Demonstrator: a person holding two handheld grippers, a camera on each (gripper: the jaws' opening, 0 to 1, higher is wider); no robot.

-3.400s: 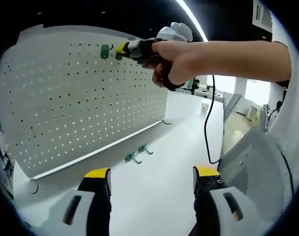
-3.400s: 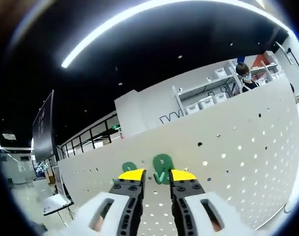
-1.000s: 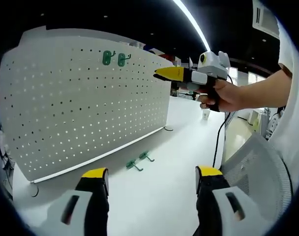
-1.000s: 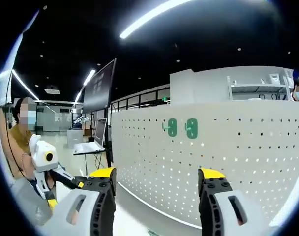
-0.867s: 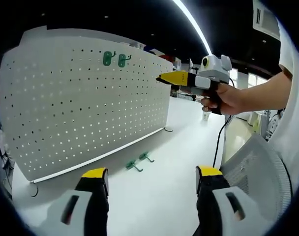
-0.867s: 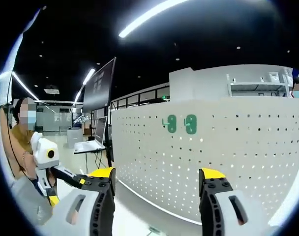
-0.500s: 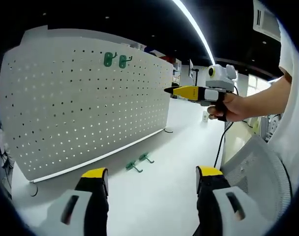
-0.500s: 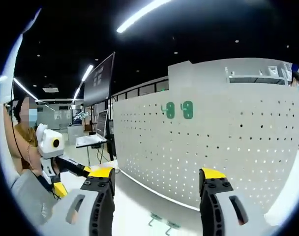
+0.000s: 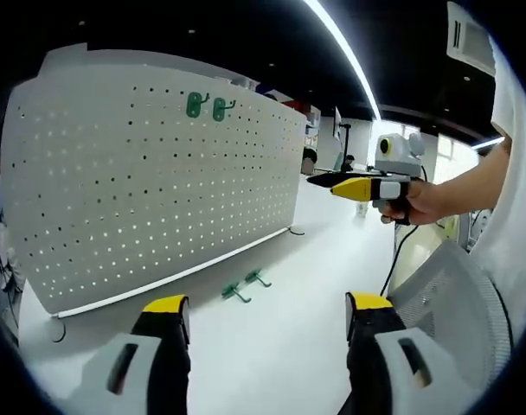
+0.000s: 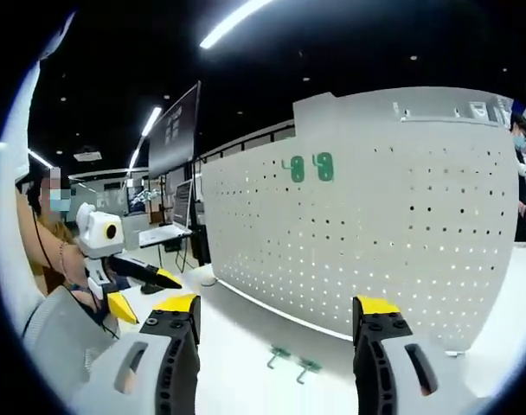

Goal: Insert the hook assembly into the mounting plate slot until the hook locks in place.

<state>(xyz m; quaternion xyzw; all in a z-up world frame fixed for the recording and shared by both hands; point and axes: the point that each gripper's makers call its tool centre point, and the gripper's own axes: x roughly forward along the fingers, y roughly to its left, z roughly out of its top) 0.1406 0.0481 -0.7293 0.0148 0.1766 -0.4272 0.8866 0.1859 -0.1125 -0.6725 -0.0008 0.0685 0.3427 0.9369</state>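
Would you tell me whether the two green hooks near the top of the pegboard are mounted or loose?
Mounted. Both green hooks sit side by side on the pegboard, with neither gripper touching them. Whether they are locked cannot be told.

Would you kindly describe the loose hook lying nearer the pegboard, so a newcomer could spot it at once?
Start at the big white pegboard standing on the white table. In front of its bottom rail lie two small green hooks. The one you want is closer to the rail in the left gripper view; its twin lies farther out.
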